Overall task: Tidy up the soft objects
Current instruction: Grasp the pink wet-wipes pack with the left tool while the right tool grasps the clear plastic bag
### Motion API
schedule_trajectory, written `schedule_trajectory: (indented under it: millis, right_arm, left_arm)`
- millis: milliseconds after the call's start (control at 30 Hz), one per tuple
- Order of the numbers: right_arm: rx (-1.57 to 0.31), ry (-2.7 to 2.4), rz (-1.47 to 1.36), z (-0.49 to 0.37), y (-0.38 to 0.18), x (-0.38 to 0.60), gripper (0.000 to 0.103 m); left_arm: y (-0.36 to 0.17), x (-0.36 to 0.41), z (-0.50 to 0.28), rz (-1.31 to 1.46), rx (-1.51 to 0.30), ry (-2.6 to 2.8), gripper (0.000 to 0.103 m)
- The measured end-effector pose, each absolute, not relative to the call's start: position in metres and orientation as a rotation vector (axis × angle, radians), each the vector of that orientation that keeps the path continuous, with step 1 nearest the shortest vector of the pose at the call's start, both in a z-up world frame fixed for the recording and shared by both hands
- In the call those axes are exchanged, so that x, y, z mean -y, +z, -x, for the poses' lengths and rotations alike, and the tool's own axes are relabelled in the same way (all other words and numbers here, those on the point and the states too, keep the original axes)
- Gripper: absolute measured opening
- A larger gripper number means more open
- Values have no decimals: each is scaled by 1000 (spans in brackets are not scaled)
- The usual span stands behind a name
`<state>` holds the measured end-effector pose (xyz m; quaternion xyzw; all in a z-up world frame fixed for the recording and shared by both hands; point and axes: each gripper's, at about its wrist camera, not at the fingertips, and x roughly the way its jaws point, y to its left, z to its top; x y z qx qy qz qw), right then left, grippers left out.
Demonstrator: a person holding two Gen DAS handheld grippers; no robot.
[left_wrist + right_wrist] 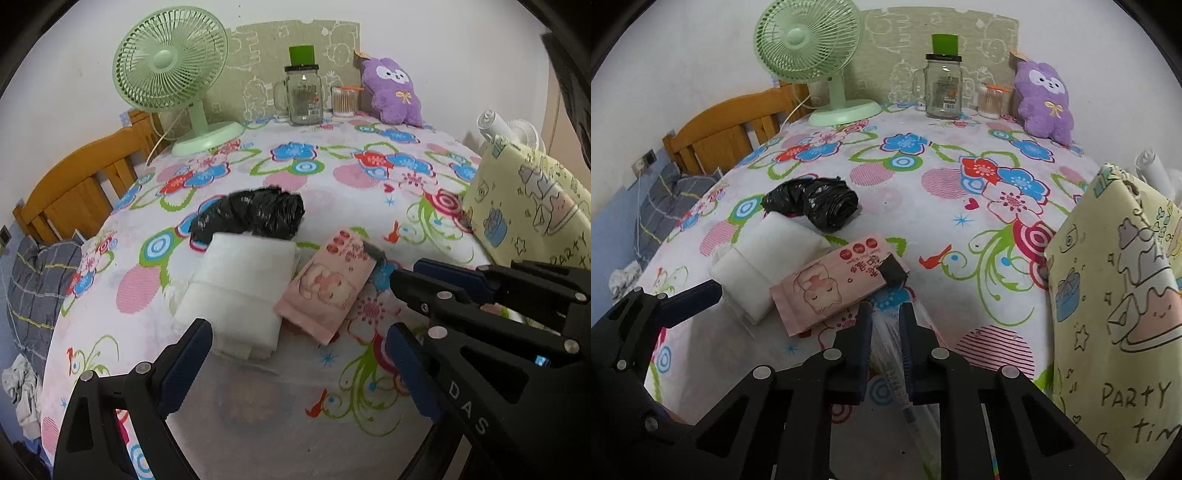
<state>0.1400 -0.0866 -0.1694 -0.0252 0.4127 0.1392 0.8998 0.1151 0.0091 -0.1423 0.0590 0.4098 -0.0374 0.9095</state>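
The left gripper (295, 350) has its jaws spread wide with nothing between them, poised over the near end of the white folded cloth (236, 291). The right gripper (884, 325) has its jaws pinched narrow on a clear plastic packet (890, 354) (crinkled, its contents hard to tell).

At the left edge the tabletop (923, 206) drops off toward a wooden headboard (731, 129) and grey bedding (665, 206). The middle of the flowered cloth is bare and open.

Just beyond the white cloth lies a black plastic roll (812, 203), touching it; beside the cloth on its right, a pink tissue pack (834, 280) sits just ahead of the right jaws.

Along the back stand a green fan (809, 48), a glass jar (942, 88), a cup of cotton swabs (990, 101) and a purple plush (1045, 99). At the right edge a yellow bag (1115, 295) stands upright.
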Motion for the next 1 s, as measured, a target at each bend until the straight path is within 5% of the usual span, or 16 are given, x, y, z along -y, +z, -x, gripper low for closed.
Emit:
schedule_trajectory:
  millis: [700, 867, 1000]
  right_arm:
    - [-855, 212, -41, -168, -166, 106, 12]
    - [-865, 207, -50, -173, -169, 108, 12]
    - [-864, 204, -44, -173, -170, 107, 12]
  left_arm:
    - [-150, 8, -162, -135, -860, -107, 76]
    - [-150, 9, -162, -133, -861, -132, 53]
    - [-150, 9, -160, -139, -863, -142, 46]
